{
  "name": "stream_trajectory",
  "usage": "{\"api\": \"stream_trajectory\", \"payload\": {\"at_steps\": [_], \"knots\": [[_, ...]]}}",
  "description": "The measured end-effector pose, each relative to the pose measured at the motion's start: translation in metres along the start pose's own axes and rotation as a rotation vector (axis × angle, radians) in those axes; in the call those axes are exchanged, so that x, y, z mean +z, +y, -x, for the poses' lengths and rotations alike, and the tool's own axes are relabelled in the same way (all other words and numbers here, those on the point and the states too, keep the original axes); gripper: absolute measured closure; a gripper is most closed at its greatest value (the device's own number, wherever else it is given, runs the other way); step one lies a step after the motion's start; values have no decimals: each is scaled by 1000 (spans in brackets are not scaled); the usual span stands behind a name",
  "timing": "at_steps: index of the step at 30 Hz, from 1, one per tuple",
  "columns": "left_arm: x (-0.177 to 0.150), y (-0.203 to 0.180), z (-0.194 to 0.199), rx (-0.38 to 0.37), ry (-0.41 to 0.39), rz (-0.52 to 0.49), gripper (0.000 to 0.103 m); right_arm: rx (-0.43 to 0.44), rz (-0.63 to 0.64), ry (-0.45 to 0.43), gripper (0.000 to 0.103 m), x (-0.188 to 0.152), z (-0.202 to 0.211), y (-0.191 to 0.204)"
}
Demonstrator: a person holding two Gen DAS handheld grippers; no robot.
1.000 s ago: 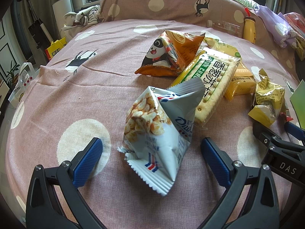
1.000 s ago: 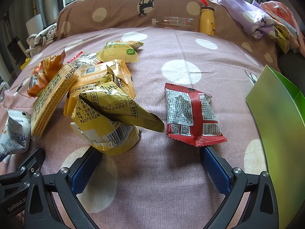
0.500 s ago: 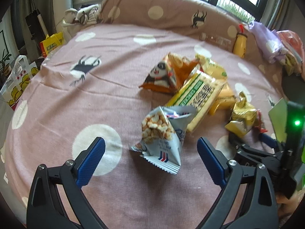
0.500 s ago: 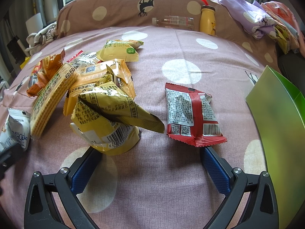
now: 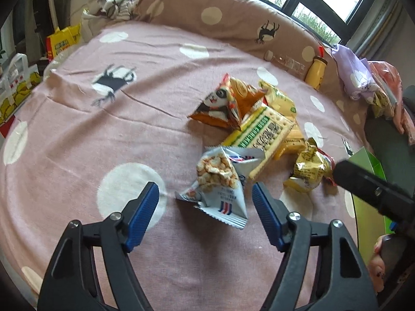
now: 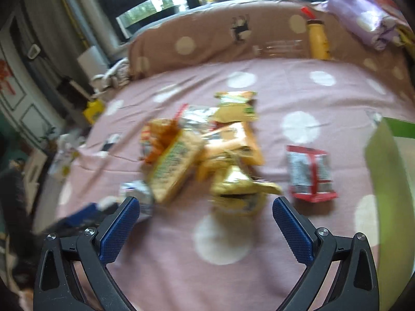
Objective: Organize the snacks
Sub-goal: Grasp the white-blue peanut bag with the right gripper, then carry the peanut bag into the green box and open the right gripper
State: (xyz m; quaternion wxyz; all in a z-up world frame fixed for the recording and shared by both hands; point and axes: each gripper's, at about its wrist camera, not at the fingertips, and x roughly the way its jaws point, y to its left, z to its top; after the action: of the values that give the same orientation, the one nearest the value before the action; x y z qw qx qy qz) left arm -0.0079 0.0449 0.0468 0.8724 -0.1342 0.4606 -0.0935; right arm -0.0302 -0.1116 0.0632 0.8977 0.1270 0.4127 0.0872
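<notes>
Snack packs lie in a heap on the pink dotted bedspread point(image 5: 129, 134). A white-blue puffed-snack bag point(image 5: 220, 184) stands just ahead of my open, empty left gripper point(image 5: 205, 202). Behind it lie a green-yellow cracker pack point(image 5: 262, 132), an orange panda bag point(image 5: 223, 103) and a crumpled yellow bag point(image 5: 308, 171). In the blurred right wrist view my right gripper point(image 6: 206, 215) is open and empty, raised above the yellow bag point(image 6: 238, 189); a red-white pack point(image 6: 310, 173) lies to its right. The cracker pack point(image 6: 173, 165) also shows there.
A green box point(image 5: 368, 165) stands open at the right edge; it also shows in the right wrist view point(image 6: 386, 176). A yellow bottle point(image 5: 316, 72) and a clear bottle point(image 5: 288, 62) lean against the dotted bolster point(image 5: 207, 18). Folded clothes point(image 5: 363, 77) lie at far right.
Both grippers have pulled back and risen from the snacks, which look smaller now. The right gripper moved fast, blurring its view. Both stay open and empty.
</notes>
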Motion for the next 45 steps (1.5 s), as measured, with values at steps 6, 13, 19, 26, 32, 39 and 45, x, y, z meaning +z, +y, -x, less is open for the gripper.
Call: {"api": "stream_trajectory", "payload": {"at_steps": [6,13,19,26,32,39,45], "knots": [[0,3,-7,-21,10,18,39,133,27,136,28,14,-49,32],[1,2,-14,-57,12,23,54,280,30,207,47,21,-98,40],[-1,-5,-10,-74,-11,-16,62,293,51,213,63,14,-103,44],[-4,-39,24,-182,-77,-144,63,231,38,65,63,5,-43,33],[-7,-102,58,-276,-128,-285,63,149,-20,-97,63,3,33,4],[-10,-195,67,-351,-135,-464,62,61,-160,-260,63,2,100,-57],[-15,-256,44,-421,-86,-568,62,-3,-309,-338,63,-6,129,-118]]}}
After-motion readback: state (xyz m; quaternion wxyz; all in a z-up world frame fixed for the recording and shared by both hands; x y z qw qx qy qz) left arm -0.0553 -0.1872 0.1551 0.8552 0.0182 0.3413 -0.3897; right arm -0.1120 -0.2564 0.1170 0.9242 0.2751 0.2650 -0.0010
